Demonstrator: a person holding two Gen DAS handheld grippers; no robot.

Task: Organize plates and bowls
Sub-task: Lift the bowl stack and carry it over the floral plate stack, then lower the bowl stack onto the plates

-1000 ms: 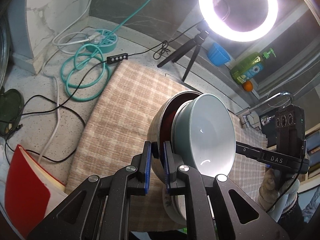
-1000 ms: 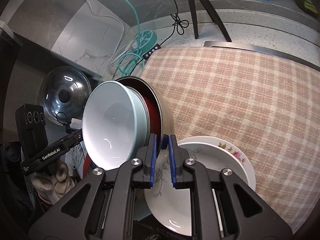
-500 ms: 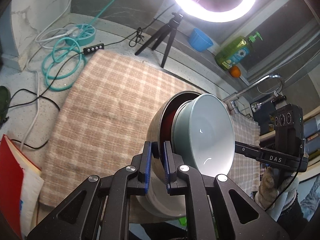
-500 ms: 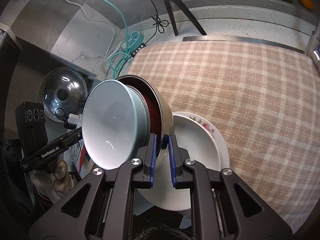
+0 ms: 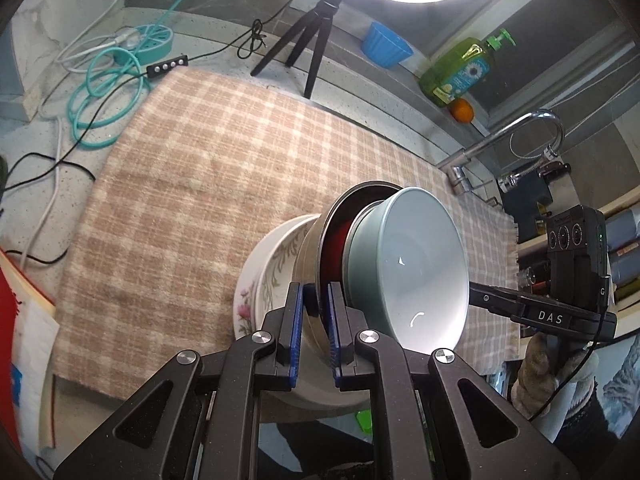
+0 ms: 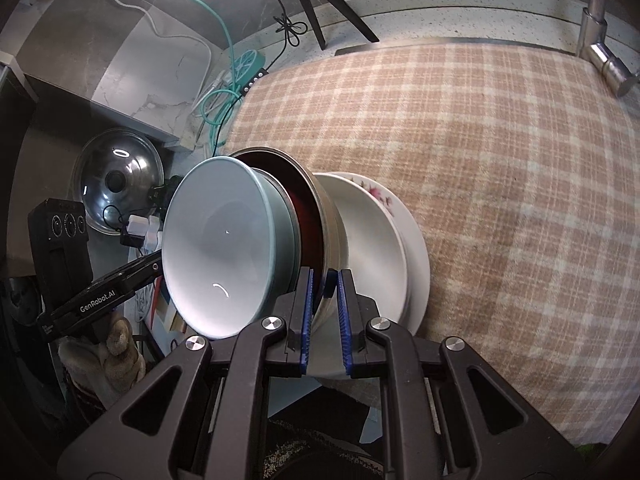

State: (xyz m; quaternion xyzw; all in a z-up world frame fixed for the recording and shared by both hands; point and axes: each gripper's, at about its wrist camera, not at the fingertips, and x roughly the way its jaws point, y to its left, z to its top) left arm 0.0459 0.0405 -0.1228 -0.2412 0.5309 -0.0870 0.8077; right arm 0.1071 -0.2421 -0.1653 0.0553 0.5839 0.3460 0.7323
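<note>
Both grippers pinch the rim of a steel bowl (image 5: 310,248) from opposite sides. A red bowl (image 5: 336,240) nests in it, and a pale teal bowl (image 5: 416,268) nests in that. The stack sits in white floral plates (image 5: 256,280) on the checked cloth (image 5: 200,168). My left gripper (image 5: 314,320) is shut on the steel rim. My right gripper (image 6: 325,308) is shut on the same steel bowl (image 6: 332,224), beside the teal bowl (image 6: 220,248) and over the white plates (image 6: 384,240).
A ring light tripod (image 5: 316,36), blue cup (image 5: 386,46), soap bottle (image 5: 460,68) and faucet (image 5: 516,132) stand along the back. Teal cable coils (image 5: 104,96) lie at the left. A pot lid (image 6: 116,184) rests at the right view's left edge.
The stack of bowls, held by both grippers, has moved over the cloth and come down into the white floral plates. Both grippers stay shut on the steel rim.
</note>
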